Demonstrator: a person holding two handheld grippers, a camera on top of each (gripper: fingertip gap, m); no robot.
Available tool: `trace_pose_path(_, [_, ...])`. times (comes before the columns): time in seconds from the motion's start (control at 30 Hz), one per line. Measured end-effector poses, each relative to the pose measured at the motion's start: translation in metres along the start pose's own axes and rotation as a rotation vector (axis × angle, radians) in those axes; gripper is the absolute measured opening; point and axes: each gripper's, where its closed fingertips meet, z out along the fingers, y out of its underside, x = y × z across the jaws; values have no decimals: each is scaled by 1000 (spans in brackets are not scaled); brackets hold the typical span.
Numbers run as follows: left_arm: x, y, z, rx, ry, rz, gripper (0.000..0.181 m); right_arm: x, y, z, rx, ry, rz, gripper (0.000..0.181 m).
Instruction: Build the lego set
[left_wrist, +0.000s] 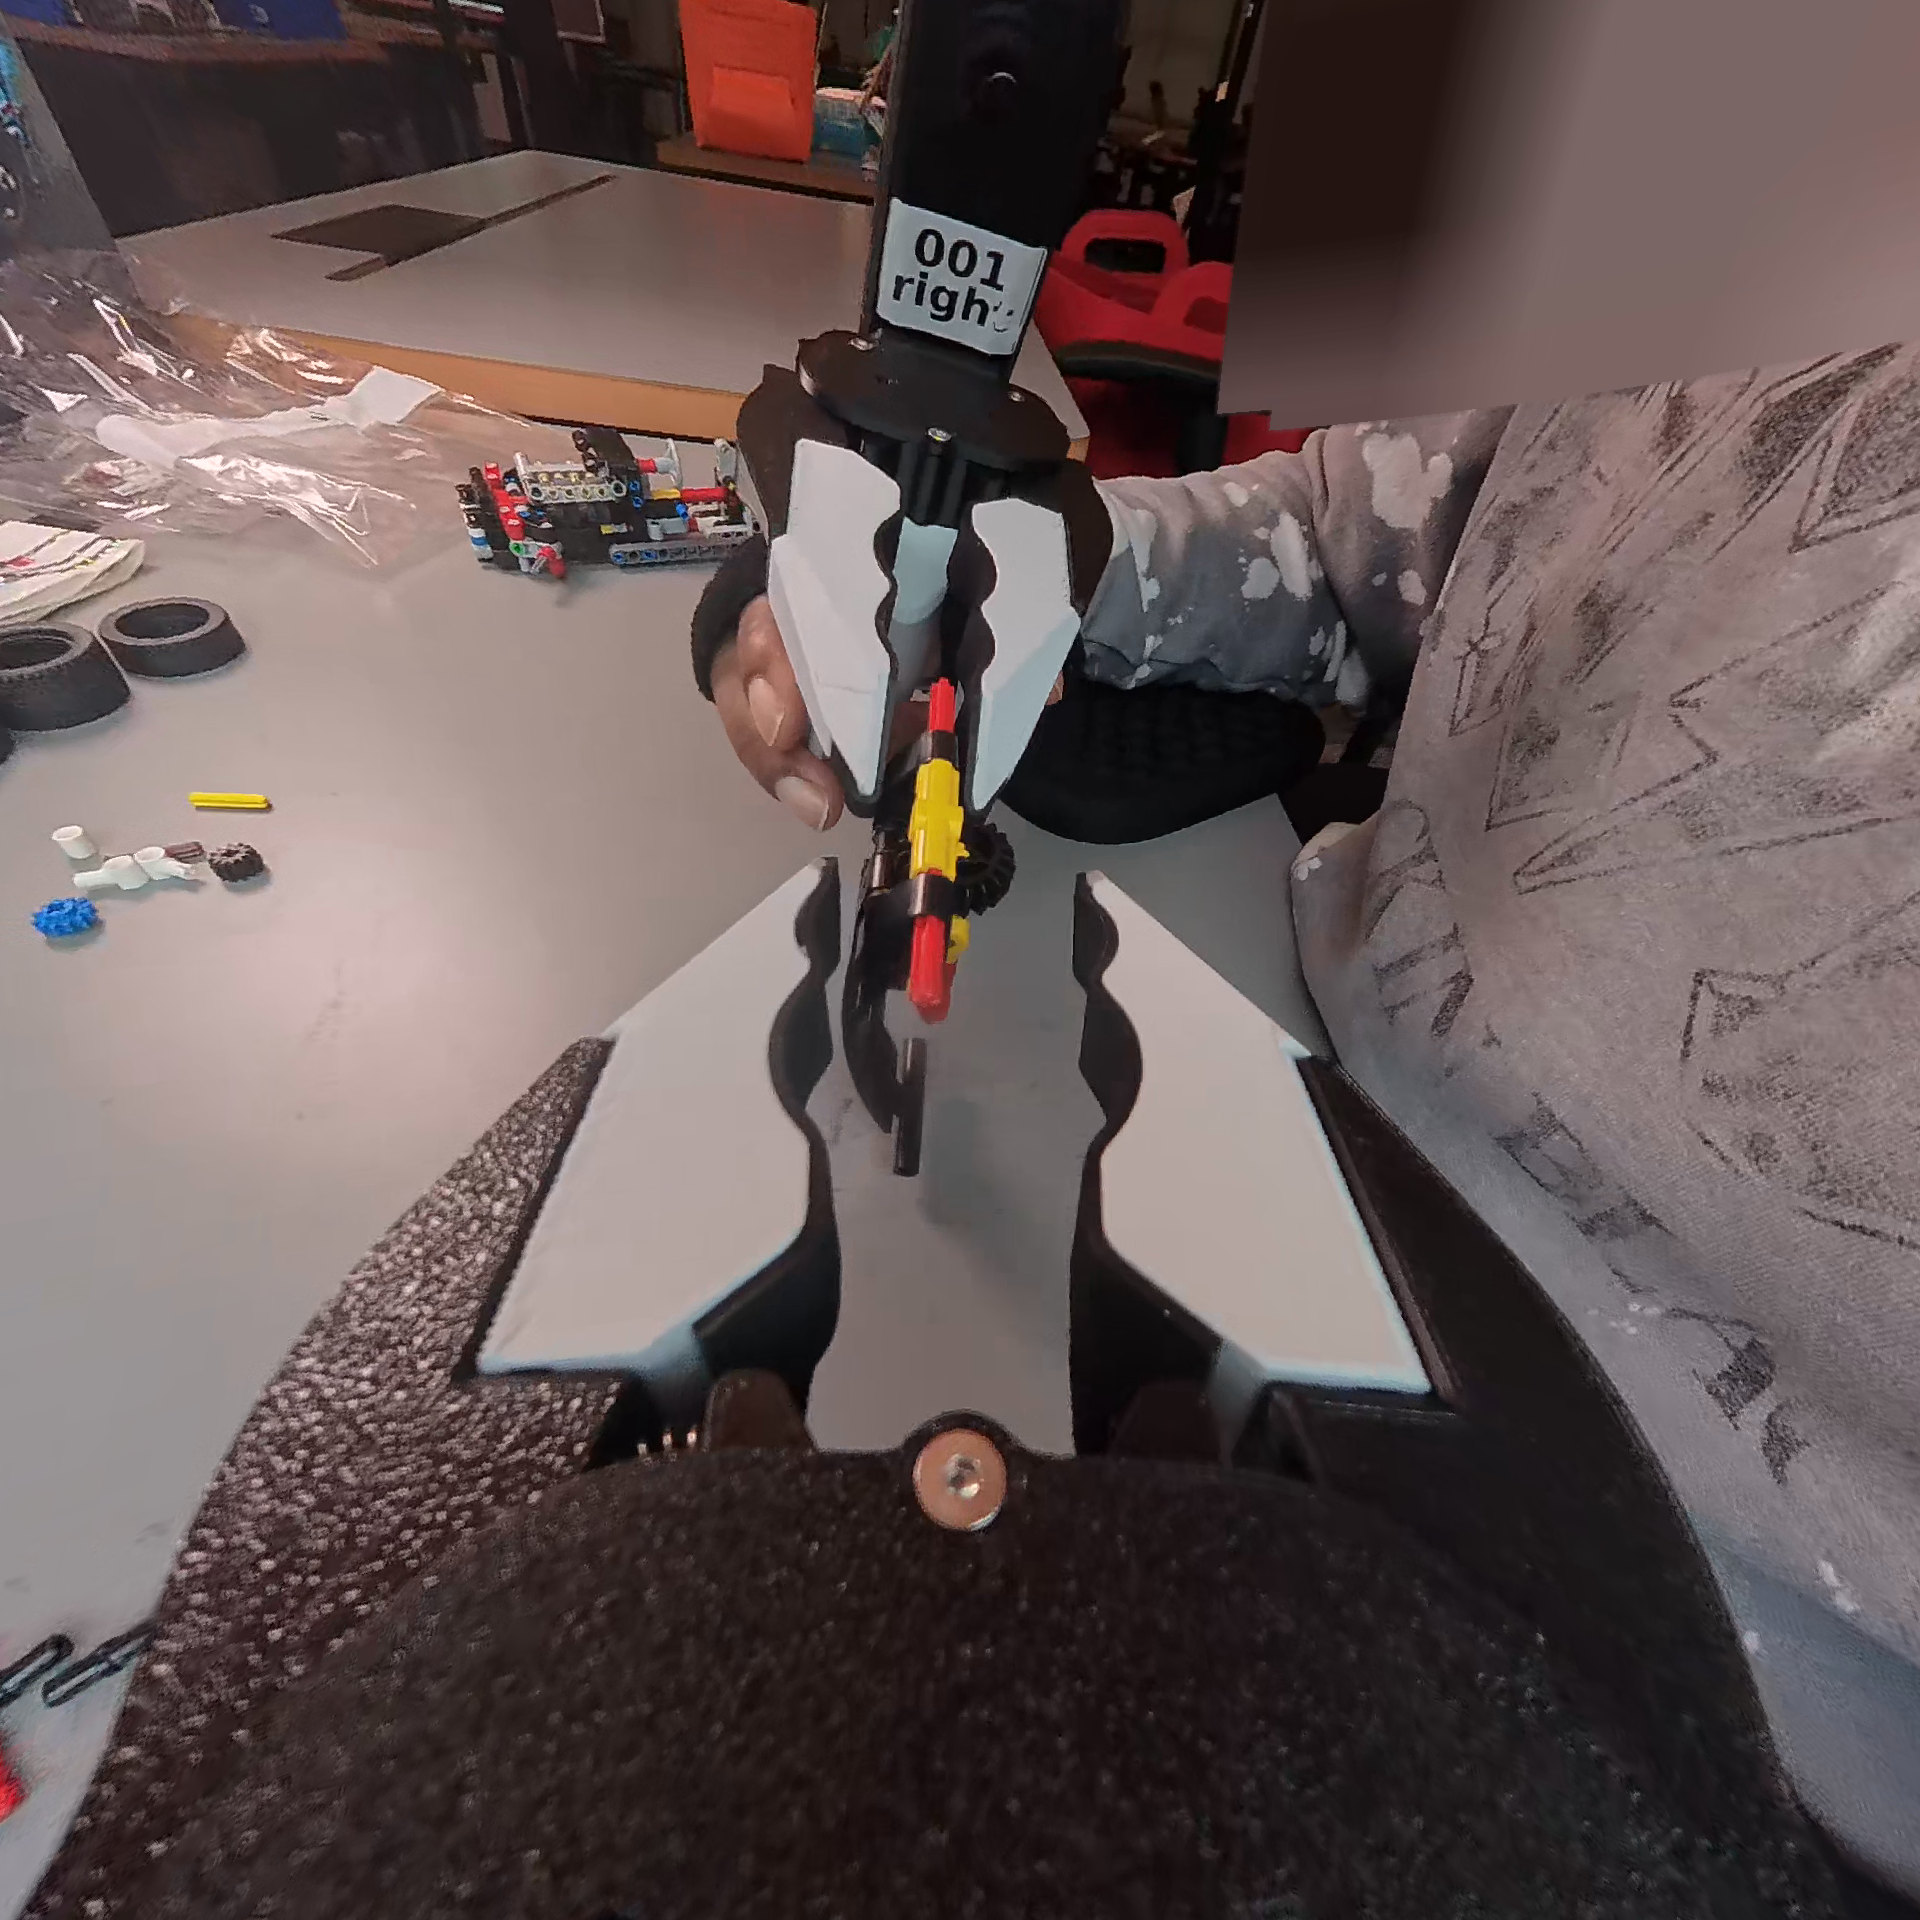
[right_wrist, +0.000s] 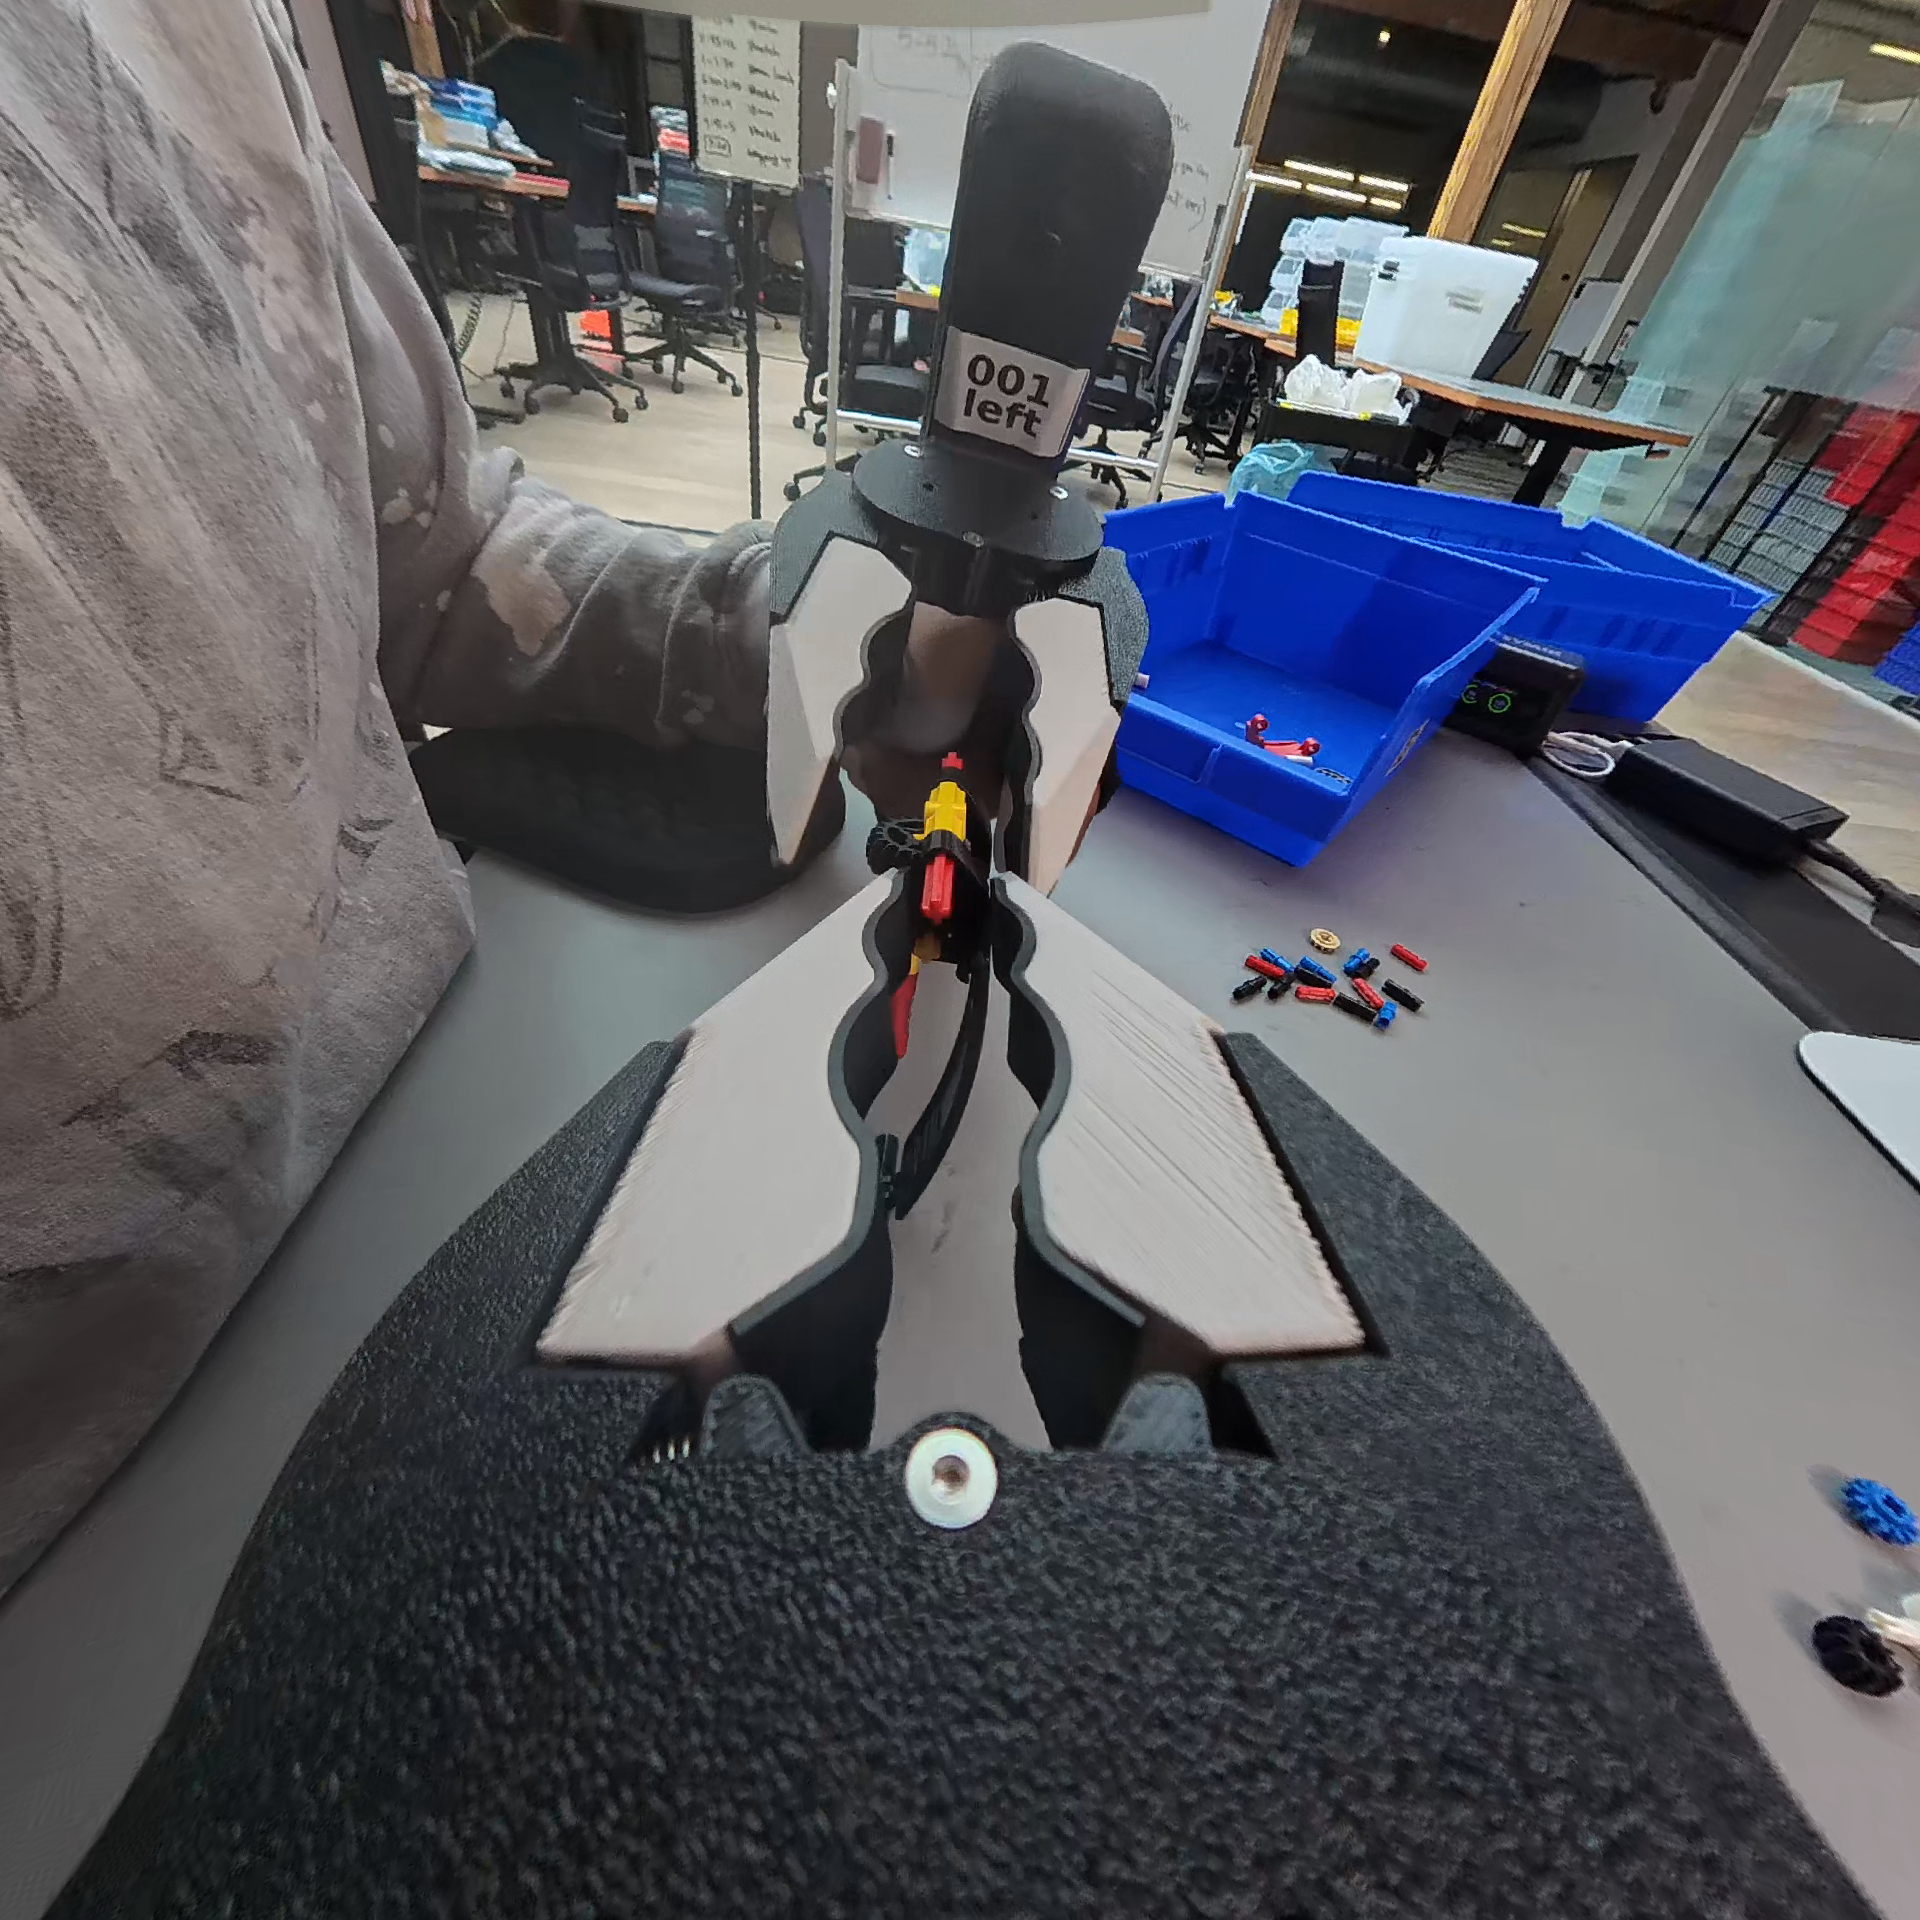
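Grippers nose to nose over a small lego piece

Sub-assembly (left_wrist: 930, 862) hangs above grey table (left_wrist: 416, 1091), between the two tools: yellow block, red ribbed axle through it, black toothed gear at its side, curved black arm trailing down. Hard glossy plastic throughout.

Right gripper (right_wrist: 943, 904): pale ridged finger faces with wavy black inner edges, pebbled black shell behind. Fingertips close together and clamped on the sub-assembly near its red and yellow part. In the left wrist view the same tool (left_wrist: 920, 795) points in from 12 o'clock, with a hand (left_wrist: 774, 717) behind it.

Left gripper (left_wrist: 956, 883): same build, smooth pale faces, fingers spread well apart. The piece's lower end dips into the gap; whether either finger touches it I cannot tell.

Table, left wrist view: part-built chassis (left_wrist: 608, 509) at 11 o'clock, studded beams in black, grey, red and blue. Crinkled clear bags (left_wrist: 208, 436) beside it. Two black rubber tyres (left_wrist: 171, 634) at 10 o'clock. Near 9 o'clock a thin yellow axle (left_wrist: 229, 801), white connectors (left_wrist: 130, 868), a black gear (left_wrist: 237, 862) and a blue gear (left_wrist: 64, 916).

Right wrist view: blue plastic bin (right_wrist: 1371, 613) at 2 o'clock holding a red part (right_wrist: 1278, 736). Scatter of small red, blue and black pins (right_wrist: 1330, 982) at 3 o'clock
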Motion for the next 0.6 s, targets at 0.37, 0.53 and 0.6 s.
trace_pose_path(0.37, [-6,-25,-1,93,-83,69,22,7,-17,-2,92,19,38,10])
trace_pose_path(0.53, [-2,-28,-1,99,-78,87,20,5,-19,-4,99,5,39,10])
trace_pose_path(0.6, [0,-30,-2,111,-63,85,17,5,-19,-6,93,0,36,10])
